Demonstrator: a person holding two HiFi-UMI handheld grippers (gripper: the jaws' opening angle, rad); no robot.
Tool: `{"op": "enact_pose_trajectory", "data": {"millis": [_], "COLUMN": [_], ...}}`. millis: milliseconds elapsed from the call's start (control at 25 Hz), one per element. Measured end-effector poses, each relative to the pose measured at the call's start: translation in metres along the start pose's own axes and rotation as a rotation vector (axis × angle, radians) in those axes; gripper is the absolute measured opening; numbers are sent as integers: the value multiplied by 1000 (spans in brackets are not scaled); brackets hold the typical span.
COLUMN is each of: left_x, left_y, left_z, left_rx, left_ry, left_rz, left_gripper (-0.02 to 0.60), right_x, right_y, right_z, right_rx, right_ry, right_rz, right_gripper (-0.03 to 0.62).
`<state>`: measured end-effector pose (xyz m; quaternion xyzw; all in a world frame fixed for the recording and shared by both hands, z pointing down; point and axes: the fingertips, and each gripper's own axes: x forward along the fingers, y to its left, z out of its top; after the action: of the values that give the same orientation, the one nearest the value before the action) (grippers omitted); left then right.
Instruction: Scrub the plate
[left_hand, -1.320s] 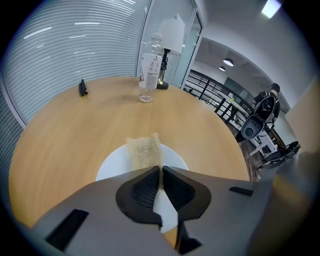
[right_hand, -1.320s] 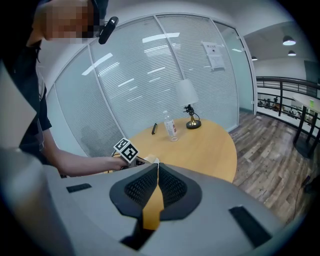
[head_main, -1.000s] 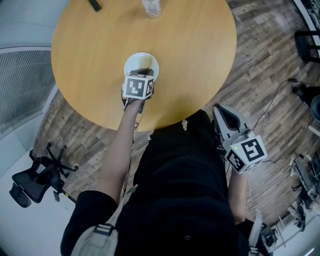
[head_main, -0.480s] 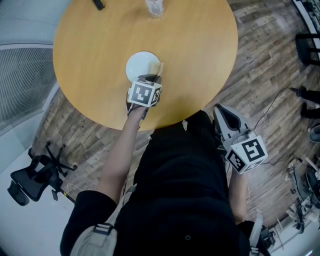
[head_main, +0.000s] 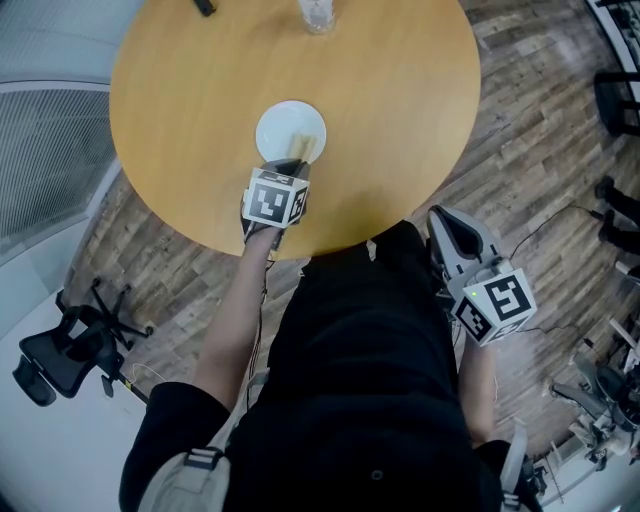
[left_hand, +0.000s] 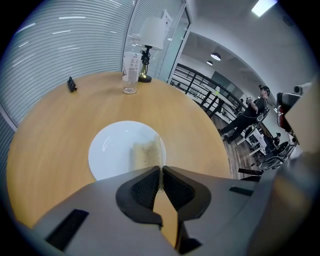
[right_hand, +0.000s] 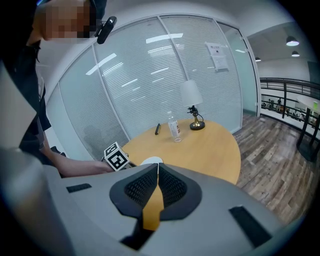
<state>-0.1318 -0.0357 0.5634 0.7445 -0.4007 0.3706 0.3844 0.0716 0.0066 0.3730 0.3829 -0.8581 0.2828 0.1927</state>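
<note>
Left gripper view: clamps pad (left_hand: 146, 154) in left gripper (left_hand: 161, 170), flat on plate (left_hand: 112, 150), toward near side of table (left_hand: 50, 130). Holds right gripper (right_hand: 157, 172) pinched together, empty, well off to the right. Steadies plate with nothing, so could skid it toward near edge under a hard stroke. Could also pull thin pad out of grip.

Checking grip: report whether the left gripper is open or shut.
Shut: the left gripper pinches the scrub pad that lies on the plate.
</note>
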Motion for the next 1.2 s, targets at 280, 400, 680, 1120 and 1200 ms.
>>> {"op": "enact_pose_trajectory", "data": {"millis": [280,400,680,1120,1200], "left_x": [-10,-20,-18,14,18], "left_y": [35,51,52,41,41], "left_z": [-20,-20,-22,11,23], "left_rx": [-58,-71,-96,-22,-3], "left_ry": [-13,-9,3,8,4], "left_rz": [78,127,120,82,79], "left_gripper": [26,26,26,26,26], "right_x": [3,5,7,2,1], "right_y": [2,1,3,-3,-3], "right_z": [1,1,0,-4,-4], "right_rx": [-9,-11,-13,11,18], "right_ry": [4,7,12,14,13], "right_rz": [14,19,24,-14,-23], "right_gripper": [20,20,20,20,20]}}
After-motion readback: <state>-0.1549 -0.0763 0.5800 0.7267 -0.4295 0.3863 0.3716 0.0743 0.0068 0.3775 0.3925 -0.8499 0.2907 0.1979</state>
